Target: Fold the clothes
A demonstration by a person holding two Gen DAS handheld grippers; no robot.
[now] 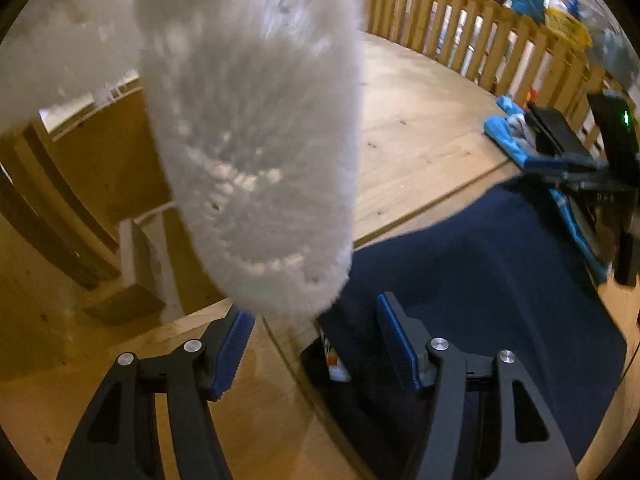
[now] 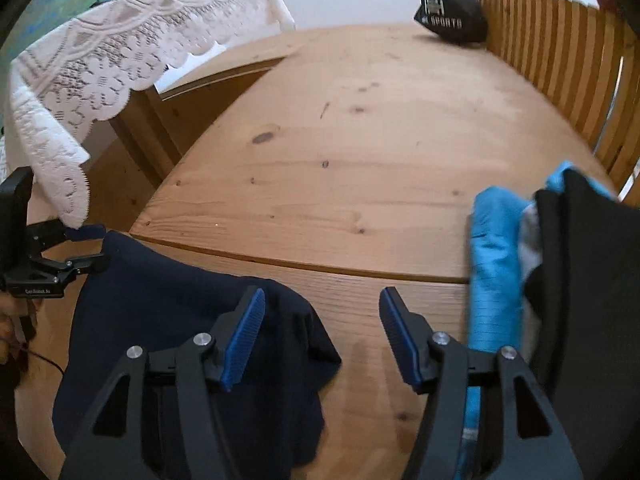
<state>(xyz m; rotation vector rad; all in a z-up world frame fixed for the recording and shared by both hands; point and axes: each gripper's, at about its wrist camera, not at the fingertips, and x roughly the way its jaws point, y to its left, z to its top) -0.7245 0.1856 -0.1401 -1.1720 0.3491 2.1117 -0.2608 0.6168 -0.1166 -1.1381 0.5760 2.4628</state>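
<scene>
Both your left claw (image 1: 316, 344) and right claw (image 2: 322, 340) gaped empty; at the frame's left, the lace cloth (image 2: 100, 80) could have snagged instead of the navy garment (image 2: 168, 320).

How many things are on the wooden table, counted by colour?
Navy: 1, the garment
Bright blue: 1, the folded cloth
Black: 2, the folded garment and the sports bag
Total: 4
</scene>
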